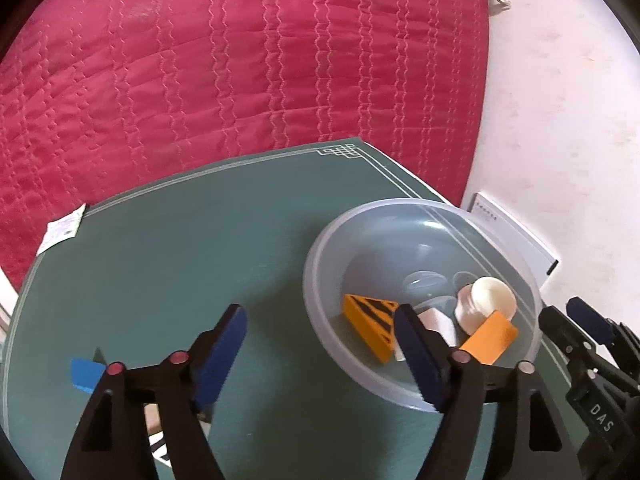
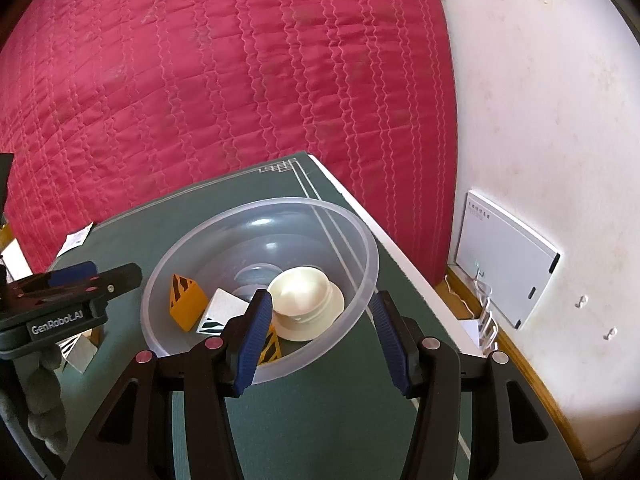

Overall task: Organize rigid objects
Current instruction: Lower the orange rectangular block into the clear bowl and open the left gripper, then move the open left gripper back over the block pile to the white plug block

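Left tongs (image 1: 320, 354) stood wide and empty above the green table (image 1: 180, 264), their right finger over the near rim of the clear bowl (image 1: 316, 280). Right tongs (image 2: 320, 338) straddled the bowl's near right rim at a moderate gap; whether the pads pressed it could not be told. Inside lay two striped orange wedges (image 1: 370, 322), a white block (image 2: 224, 308) and a cream cap (image 2: 306, 306).

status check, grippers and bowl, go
Left gripper open, empty. Right gripper open, straddling bowl rim. Blocks and cream cap inside. Nothing blocking.
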Available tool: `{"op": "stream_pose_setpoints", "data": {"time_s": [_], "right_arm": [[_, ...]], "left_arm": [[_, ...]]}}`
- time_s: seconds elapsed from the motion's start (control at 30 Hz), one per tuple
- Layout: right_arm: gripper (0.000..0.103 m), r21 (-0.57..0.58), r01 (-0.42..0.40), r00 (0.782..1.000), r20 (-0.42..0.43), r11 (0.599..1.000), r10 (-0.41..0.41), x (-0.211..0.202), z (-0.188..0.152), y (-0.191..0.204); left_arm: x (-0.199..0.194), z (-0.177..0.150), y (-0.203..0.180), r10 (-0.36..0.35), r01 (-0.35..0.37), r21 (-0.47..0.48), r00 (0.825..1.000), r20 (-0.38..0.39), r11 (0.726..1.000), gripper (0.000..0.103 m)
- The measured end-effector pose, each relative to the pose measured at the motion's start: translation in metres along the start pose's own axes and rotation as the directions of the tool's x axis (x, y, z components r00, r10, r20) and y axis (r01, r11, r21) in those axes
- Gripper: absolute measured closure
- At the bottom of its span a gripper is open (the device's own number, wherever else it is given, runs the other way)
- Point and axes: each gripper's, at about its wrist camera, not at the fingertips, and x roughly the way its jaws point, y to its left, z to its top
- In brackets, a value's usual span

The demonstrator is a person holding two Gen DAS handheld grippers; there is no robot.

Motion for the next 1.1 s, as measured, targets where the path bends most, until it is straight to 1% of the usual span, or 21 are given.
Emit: {"op": "stream_pose_setpoints", "data": {"time_s": [0.23, 0.33, 0.53, 0.73, 0.83, 0.97, 1.1], "right_arm": [[0.049, -0.008, -0.002, 1.0, 0.006, 1.0, 0.002, -0.001, -0.001, 0.001], [0.046, -0.012, -0.005, 1.0, 0.01, 1.0, 0.006, -0.001, -0.003, 0.002], [0.045, -0.024, -0.009, 1.0, 0.012, 1.0, 0.009, -0.001, -0.005, 0.005], [0.045, -0.039, -0.007, 1.0, 0.019, 0.999, 0.008, -0.003, -0.007, 0.009], [0.045, -0.046, -0.01, 1.0, 0.02, 0.999, 0.011, -0.003, -0.008, 0.011], [0.045, -0.047, -0.01, 1.0, 0.02, 0.999, 0.011, -0.003, -0.008, 0.011], [0.045, -0.05, -0.011, 1.0, 0.022, 0.999, 0.012, -0.003, -0.008, 0.012]], "left_arm": [[-0.008, -0.004, 0.008, 0.034, -0.034, -0.005, 0.999, 0.018, 0.999, 0.01], [-0.011, -0.006, 0.013, 0.05, -0.05, -0.007, 0.998, 0.022, 0.999, 0.007], [-0.024, -0.014, 0.028, 0.099, -0.099, -0.007, 0.994, 0.045, 0.995, 0.006], [-0.037, -0.022, 0.054, 0.14, -0.138, -0.045, 0.989, 0.051, 0.989, 0.004], [-0.045, -0.029, 0.065, 0.172, -0.169, -0.048, 0.983, 0.057, 0.984, 0.001], [-0.056, -0.037, 0.083, 0.218, -0.216, -0.047, 0.974, 0.065, 0.975, 0.001], [-0.063, -0.043, 0.103, 0.248, -0.244, -0.077, 0.967, 0.058, 0.967, 0.001]]}}
